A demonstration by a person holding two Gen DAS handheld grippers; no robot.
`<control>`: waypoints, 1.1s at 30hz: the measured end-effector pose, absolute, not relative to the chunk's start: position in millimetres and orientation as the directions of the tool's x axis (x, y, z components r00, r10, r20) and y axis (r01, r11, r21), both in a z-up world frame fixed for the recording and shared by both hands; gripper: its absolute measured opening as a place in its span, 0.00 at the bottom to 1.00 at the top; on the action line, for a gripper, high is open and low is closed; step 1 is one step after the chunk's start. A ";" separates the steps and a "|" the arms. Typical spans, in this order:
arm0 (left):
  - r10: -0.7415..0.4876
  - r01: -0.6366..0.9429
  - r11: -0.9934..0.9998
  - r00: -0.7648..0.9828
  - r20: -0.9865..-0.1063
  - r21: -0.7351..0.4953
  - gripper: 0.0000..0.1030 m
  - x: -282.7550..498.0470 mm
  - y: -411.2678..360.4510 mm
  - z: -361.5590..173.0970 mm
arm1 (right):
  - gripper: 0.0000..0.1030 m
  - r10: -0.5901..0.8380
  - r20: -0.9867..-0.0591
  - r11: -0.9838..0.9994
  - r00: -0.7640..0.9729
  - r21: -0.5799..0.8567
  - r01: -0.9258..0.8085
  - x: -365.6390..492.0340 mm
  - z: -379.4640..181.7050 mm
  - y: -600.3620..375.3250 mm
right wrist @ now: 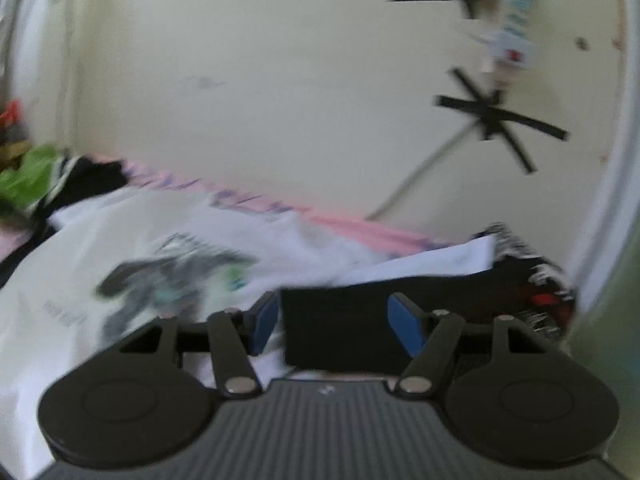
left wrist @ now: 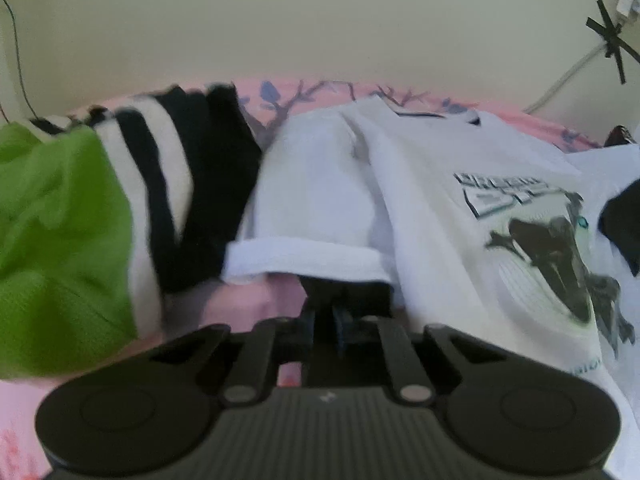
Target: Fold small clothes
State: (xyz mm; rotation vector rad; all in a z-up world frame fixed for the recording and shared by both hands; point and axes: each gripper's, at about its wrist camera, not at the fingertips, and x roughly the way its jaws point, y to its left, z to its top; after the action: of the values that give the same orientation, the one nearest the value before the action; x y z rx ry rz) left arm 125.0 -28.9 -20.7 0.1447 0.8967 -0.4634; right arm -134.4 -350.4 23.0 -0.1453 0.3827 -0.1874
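White cotton, printed with a dark figure, makes up the T-shirt (left wrist: 432,208) spread across the pink bedsheet (left wrist: 256,300). Its sleeve hem lies just in front of the left gripper (left wrist: 325,312), whose fingers are drawn close together under that hem. They seem to be pinching the cloth, though the tips are hidden beneath the fold. Beside the sleeve sit a black-and-white striped garment (left wrist: 168,184) and a green garment (left wrist: 60,232), both touching or nearly touching the shirt.

The right gripper (right wrist: 334,322) has its blue pads (right wrist: 406,328) spread wide, with a black cloth (right wrist: 336,320) lying between them and nothing yet gripped. The shirt's far edge lies just beside that cloth, and a patterned dark garment (right wrist: 532,276) sits beyond it.

The likely trouble is that the right pads close on the black cloth instead of the shirt, or on both together, so the fold drags a second garment along. On the left, a shallow pinch at the hem could slip as the sleeve lifts.

Both grippers are held low and nearly level over the bed, pointing toward the pale wall (right wrist: 280,80).
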 end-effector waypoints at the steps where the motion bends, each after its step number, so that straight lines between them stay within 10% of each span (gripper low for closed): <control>1: -0.321 0.445 0.894 0.566 -0.759 -0.047 0.07 125.5 -26.4 -10.1 | 0.62 -0.202 -0.357 0.971 0.912 -0.193 0.140 -129.6 17.9 -342.1; 7: -0.196 0.233 0.972 0.778 -0.597 -0.016 0.09 172.3 21.5 77.4 | 0.62 -0.123 -0.354 0.981 0.927 -0.184 0.060 -121.2 3.1 -312.6; 12: 0.056 0.001 0.996 0.779 -0.625 0.090 0.34 212.9 40.3 79.5 | 0.62 -0.098 -0.384 0.988 0.918 -0.151 0.042 -122.8 0.0 -310.3; 21: -0.375 0.401 0.906 0.602 -0.705 -0.140 0.74 79.8 49.0 39.1 | 0.64 -0.028 -0.498 0.998 0.867 0.042 0.056 -179.2 -8.0 -352.9; 33: -0.523 0.539 0.776 0.262 -0.811 -0.326 0.84 -46.5 51.1 -28.4 | 0.66 0.082 -0.574 0.988 0.814 0.155 0.010 -235.3 -39.3 -347.9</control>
State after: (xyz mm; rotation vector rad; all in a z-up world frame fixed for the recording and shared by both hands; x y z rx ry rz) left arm -46.5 51.1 -28.4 0.0175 1.0897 -0.7185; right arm -235.3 -347.9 -39.3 0.1540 0.6185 0.0382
